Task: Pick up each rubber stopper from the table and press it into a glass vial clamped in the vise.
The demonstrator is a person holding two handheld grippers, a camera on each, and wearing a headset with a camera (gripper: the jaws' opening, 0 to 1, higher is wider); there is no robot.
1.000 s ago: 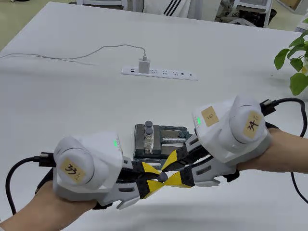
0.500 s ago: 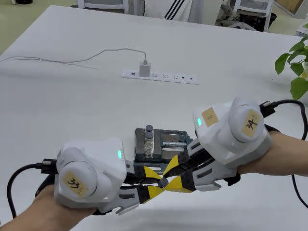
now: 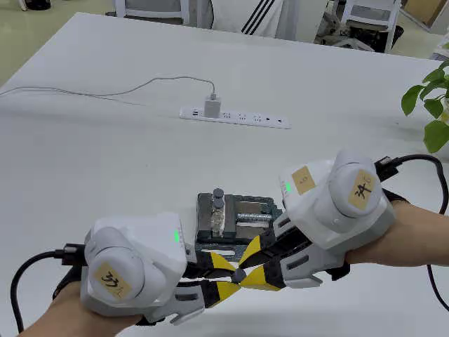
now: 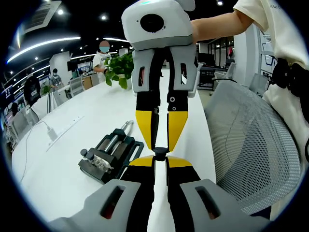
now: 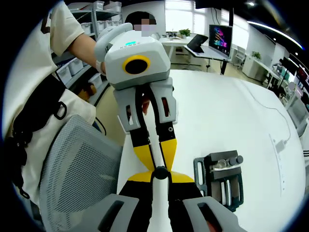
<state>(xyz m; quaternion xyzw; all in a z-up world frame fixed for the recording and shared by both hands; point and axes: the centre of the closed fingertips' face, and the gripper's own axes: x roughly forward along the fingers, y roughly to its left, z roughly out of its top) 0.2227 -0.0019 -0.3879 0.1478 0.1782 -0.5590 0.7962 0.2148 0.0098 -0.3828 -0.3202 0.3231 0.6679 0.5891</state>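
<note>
Vise [image 3: 247, 219] is clamping a short row of glass vials [image 3: 219, 219]. Dark caps [image 3: 218, 194] are sitting on the far ones. I'm pinching a loose rubber stopper [image 3: 238, 274] with both claws, tip to tip, just near of the vise. Left claw [image 4: 160, 160] and right claw [image 5: 160, 178] are both closing tight on it. Head view is giving me the power strip [image 3: 242, 118] with its charger [image 3: 212, 108] far across the table [image 3: 105, 161]. Left gripper view is giving me a mesh chair [image 4: 251, 145].

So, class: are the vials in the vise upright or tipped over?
Upright: both vials stand vertically, clamped in the vise, each with a grey stopper on top.
</note>
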